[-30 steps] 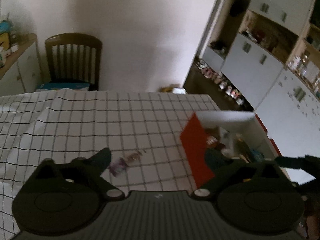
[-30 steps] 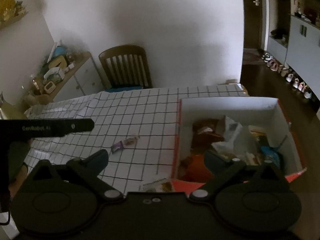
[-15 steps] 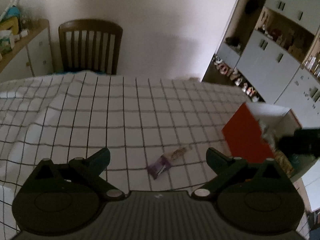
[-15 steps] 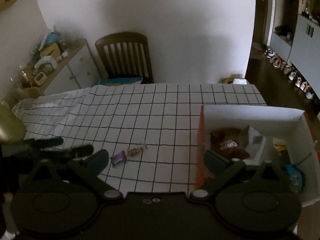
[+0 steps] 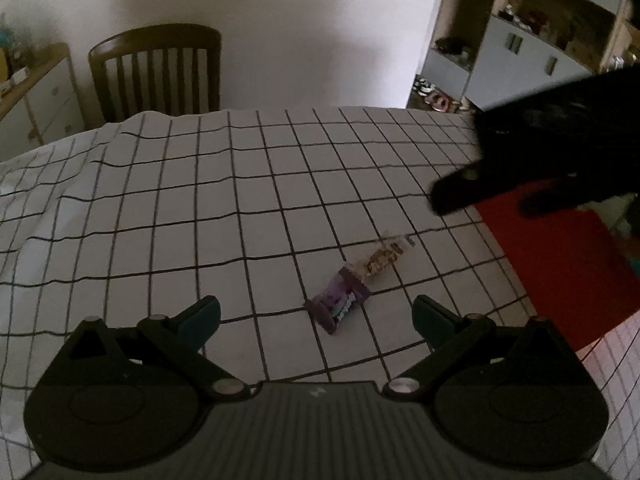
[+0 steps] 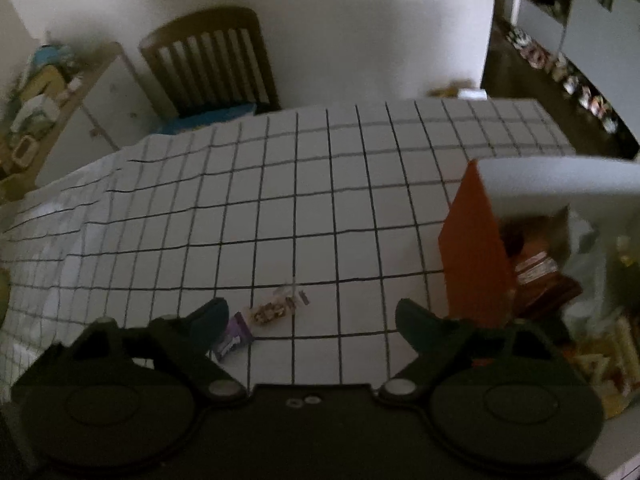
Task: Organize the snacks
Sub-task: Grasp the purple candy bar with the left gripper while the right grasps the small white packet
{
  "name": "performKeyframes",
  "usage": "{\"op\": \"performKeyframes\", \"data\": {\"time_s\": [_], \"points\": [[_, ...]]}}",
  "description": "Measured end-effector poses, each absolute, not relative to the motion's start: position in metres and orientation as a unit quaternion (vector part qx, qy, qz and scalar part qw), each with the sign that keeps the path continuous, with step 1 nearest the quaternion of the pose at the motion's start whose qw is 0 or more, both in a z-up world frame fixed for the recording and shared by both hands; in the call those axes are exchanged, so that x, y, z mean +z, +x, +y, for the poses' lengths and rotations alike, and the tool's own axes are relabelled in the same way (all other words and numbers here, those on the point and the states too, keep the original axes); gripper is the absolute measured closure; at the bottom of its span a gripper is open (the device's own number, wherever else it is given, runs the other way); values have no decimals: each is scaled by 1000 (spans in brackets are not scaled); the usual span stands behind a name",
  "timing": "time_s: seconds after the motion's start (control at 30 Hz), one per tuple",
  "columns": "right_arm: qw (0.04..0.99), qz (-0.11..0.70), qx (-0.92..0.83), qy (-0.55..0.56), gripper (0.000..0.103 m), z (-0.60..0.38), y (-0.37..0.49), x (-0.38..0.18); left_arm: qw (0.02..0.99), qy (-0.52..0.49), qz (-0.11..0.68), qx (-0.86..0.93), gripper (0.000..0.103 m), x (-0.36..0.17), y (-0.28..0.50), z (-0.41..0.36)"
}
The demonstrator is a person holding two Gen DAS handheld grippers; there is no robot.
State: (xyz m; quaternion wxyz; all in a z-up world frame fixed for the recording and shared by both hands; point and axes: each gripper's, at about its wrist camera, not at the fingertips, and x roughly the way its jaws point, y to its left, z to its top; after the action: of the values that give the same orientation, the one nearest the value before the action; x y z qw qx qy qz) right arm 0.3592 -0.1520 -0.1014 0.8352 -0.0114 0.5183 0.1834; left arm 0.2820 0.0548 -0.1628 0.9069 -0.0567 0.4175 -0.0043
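Both claws hang over the table with nothing between their fingers. Left claw [image 5: 316,316] is spread wide, and the purple candy [image 5: 337,305] lies on the checked tablecloth [image 5: 200,208] right in the gap between its fingertips, untouched. Right claw [image 6: 312,320] has its jaws closing but not gripping; its left fingertip [image 6: 212,316] sits just over the purple candy [image 6: 234,334] in the right wrist view, with the clear-wrapped candy [image 6: 276,308] beside it between the fingers.

That second candy [image 5: 380,258] touches the far end of the purple one, and both lie toward the table's near right part. At the right edge stands the red box [image 6: 474,248] with white inner walls, filled with brown packets [image 6: 536,276] and other snack bags too blurred to name. In the left wrist view the right claw shows as a dark blur [image 5: 540,160] above the box's red side [image 5: 560,264], covering part of it.

A wooden chair [image 5: 156,72] stands at the table's far edge, a low cabinet [image 5: 36,100] to its left, and shelving [image 5: 532,48] at far right.
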Motion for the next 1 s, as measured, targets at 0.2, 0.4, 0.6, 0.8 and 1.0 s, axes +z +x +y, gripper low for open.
{"op": "performKeyframes", "data": {"time_s": [0.2,0.4,0.6,0.8,1.0], "points": [[824,542,165,-17,25,-133,373,-125,911,-45,410,-5,1,-174,289,54],[809,568,150,7,39,-125,384,-143,915,-24,401,-35,3,-180,295,52],[798,582,155,20,55,-113,390,-152,911,-5,408,-63,38,-186,306,46],[794,584,166,20,64,-97,393,-158,907,-2,415,-68,48,-193,315,43],[797,578,178,7,72,-81,398,-160,910,-8,411,-61,65,-193,315,46]]}}
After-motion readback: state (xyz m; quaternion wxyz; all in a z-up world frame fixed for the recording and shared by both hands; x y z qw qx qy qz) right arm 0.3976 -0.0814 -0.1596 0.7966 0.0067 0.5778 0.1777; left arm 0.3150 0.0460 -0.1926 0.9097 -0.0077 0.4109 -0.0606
